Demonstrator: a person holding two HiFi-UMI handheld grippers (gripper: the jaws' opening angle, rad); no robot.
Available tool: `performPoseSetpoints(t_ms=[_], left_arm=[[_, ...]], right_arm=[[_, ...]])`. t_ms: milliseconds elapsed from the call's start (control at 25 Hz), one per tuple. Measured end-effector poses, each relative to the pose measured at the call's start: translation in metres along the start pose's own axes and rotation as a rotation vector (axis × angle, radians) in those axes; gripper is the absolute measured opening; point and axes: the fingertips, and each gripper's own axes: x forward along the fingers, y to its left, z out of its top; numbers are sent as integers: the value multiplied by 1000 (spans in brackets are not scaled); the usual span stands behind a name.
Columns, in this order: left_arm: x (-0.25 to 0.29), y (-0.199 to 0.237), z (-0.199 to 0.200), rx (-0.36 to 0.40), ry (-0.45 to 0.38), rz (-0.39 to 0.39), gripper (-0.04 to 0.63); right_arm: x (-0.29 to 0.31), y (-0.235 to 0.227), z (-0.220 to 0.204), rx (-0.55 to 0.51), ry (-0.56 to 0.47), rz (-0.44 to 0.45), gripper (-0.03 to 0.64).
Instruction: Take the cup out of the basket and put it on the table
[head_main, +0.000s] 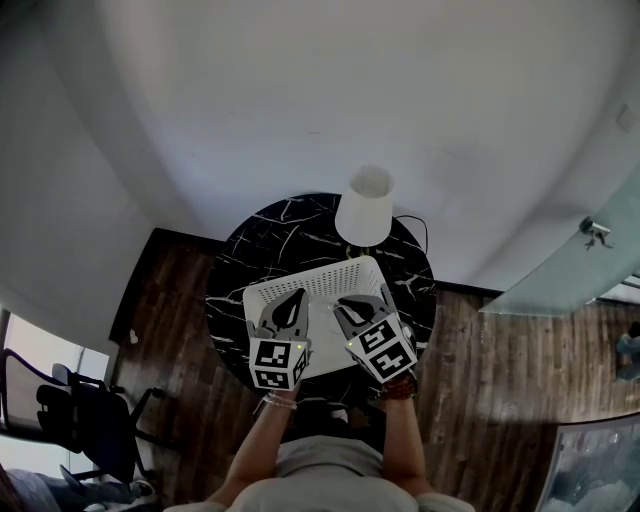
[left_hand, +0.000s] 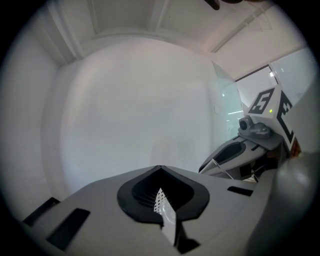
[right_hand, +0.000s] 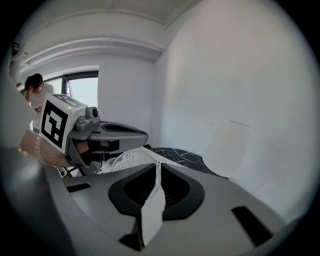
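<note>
A white perforated basket (head_main: 320, 280) stands on the round black marble table (head_main: 262, 238). Both grippers are held over its near half. My left gripper (head_main: 291, 303) is shut on a thin strip of the basket's perforated wall (left_hand: 167, 216), which runs between its jaws (left_hand: 161, 200). My right gripper (head_main: 353, 304) is likewise shut on a strip of basket wall (right_hand: 151, 210), with more of the basket (right_hand: 129, 160) beyond its jaws (right_hand: 156, 184). Each gripper view shows the other gripper alongside. No cup shows in any view; the grippers hide most of the basket's inside.
A lamp with a white shade (head_main: 366, 204) stands at the table's far edge, just behind the basket; it is also in the right gripper view (right_hand: 226, 146). White walls close in behind. A dark chair (head_main: 88, 420) is at the lower left, and a glass panel (head_main: 572, 268) at the right.
</note>
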Motion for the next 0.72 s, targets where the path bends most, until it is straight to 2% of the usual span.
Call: performPoseSetpoints(t_ms=[720], left_arm=[[2, 1, -1, -2, 0, -2, -3]], right_arm=[[4, -3, -4, -7, 6, -5, 35]])
